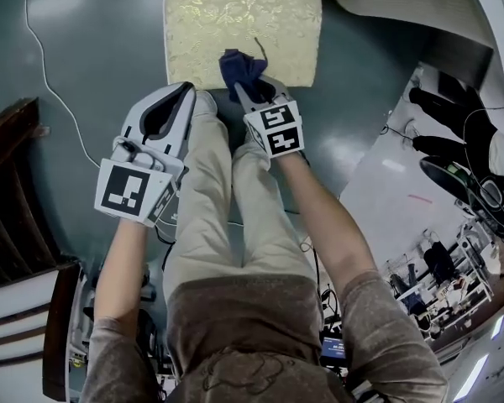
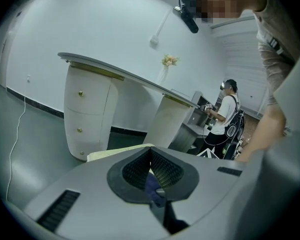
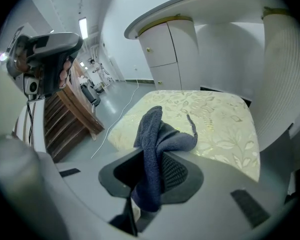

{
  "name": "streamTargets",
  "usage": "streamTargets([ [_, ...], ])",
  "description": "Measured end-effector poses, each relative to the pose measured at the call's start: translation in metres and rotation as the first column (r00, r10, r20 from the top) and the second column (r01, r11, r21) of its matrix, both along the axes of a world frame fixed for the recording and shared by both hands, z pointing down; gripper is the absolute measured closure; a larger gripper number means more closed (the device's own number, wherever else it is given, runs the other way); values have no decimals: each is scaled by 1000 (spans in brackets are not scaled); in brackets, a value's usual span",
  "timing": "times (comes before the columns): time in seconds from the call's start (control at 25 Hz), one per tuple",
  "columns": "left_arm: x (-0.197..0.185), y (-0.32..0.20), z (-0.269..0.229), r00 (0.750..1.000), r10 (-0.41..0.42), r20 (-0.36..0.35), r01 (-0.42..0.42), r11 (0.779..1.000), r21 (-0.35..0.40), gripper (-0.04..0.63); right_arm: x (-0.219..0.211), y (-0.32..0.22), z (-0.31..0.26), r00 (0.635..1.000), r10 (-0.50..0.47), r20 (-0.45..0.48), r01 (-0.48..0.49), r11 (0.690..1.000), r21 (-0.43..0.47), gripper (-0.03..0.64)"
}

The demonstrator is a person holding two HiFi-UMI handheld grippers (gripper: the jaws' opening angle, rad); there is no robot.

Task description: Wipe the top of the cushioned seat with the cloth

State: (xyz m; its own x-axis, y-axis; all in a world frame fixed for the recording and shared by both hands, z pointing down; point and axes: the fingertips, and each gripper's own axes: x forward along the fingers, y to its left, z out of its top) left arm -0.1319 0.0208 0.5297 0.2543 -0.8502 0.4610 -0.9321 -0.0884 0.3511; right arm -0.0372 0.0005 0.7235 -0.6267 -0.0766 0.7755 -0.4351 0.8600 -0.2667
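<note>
The right gripper (image 3: 155, 154) had its jaws pinched on the dark blue cloth (image 3: 152, 126), but only on a narrow twist of it. Most of the fabric stood bunched above the tips, and a thin tail hung out ahead of them. With that grip, the risk was that the hard jaw tips rather than the cloth would drag across the cushioned seat (image 3: 210, 116), or that a sideways stroke would pull the twist free. A wad like that would also wipe only a narrow strip. The seat lay just ahead of and below those jaws, its pale patterned top bare, with nothing on it to block a pass. The left gripper (image 2: 150, 150) hung beside the right one, jaws pressed together on nothing, short of the seat's near edge. The person's trousered legs (image 1: 210, 217) stood right behind both grippers and would crowd a pull-back stroke. Farther ahead of the jaws rose a white curved cabinet (image 3: 162, 54), and off to their left lay a white cable (image 3: 116, 122) and a dark wooden structure (image 3: 72, 111).
</note>
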Motion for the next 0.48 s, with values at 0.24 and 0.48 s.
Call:
streamTargets([
  [0.24,18,-13,-2,999,42,8,-42,999,11,578,41,-25,2,997,71,-12,-71,997,13,517],
  [0.48,32,-21,-2,997,78,12,-78,997,-4,577,78,-45,4,992,126,-20,-125,992,34,517],
])
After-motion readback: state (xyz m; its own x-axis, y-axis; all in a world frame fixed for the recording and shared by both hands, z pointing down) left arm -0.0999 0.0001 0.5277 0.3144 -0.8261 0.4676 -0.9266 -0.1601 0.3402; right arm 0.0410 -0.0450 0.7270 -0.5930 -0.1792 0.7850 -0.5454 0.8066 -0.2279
